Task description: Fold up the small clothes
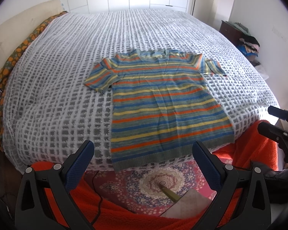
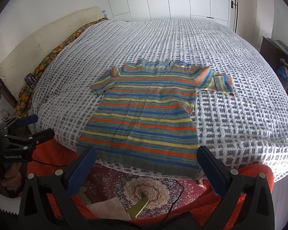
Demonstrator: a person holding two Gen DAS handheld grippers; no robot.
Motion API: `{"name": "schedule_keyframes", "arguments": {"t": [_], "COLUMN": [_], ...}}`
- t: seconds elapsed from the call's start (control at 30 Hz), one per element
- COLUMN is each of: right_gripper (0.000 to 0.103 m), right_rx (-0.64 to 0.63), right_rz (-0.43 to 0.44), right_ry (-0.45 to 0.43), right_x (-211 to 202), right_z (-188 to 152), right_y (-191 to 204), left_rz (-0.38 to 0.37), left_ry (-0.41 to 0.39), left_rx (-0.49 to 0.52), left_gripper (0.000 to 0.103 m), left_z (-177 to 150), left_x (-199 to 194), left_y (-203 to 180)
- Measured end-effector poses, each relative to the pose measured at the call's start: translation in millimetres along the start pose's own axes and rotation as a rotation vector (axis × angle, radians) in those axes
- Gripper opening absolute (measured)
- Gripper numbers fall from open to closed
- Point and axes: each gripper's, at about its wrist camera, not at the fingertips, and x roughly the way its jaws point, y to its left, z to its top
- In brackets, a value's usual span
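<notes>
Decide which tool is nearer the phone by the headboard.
Left. The left tool is at the bed's near left corner, on the phone's side; the right tool is by the shirt's hem.

Shirt flat on the bed, near its front edge.
The shirt point(image 1: 159, 103) lies on the bed point(image 1: 67, 76), collar toward the far side, hem at the near edge. A rug point(image 1: 159, 184) lies on the floor below. A phone point(image 2: 30, 80) rests at the bed's left side.
</notes>
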Motion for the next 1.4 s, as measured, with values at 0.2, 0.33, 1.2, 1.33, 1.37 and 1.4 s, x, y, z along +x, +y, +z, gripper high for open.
{"name": "schedule_keyframes", "arguments": {"t": [0.2, 0.33, 1.2, 1.33, 1.37, 1.4], "right_gripper": [0.103, 0.103, 0.004, 0.004, 0.004, 0.004], "right_rx": [-0.125, -0.214, 0.291, 0.612, 0.685, 0.754], "right_rz": [-0.043, -0.193, -0.202, -0.172, -0.152, -0.139], "right_ry": [-0.09, -0.112, 0.035, 0.035, 0.045, 0.054], "right_x": [10.5, 65.3, 226.1, 225.1, 228.8, 232.2], "right_z": [15.0, 52.8, 135.6, 106.2, 98.1, 89.7], "right_y": [-10.8, -78.1, -397.2, -449.4, -455.1, -458.5], "left_rz": [-0.009, -0.003, 0.043, 0.039, 0.041, 0.044], "left_ry": [0.013, -0.001, 0.129, 0.117, 0.115, 0.114], "left_rx": [0.017, 0.019, 0.01, 0.045, 0.049, 0.051], "left_gripper": [0.102, 0.102, 0.102, 0.102, 0.102, 0.102], "left_z": [1.2, 3.2, 23.8, 26.9, 27.2, 27.6], "left_x": [3.4, -0.4, 37.3, 33.8, 32.8, 32.0], "left_y": [-4.3, -3.2, -15.3, -27.5, -29.0, -29.7]}}
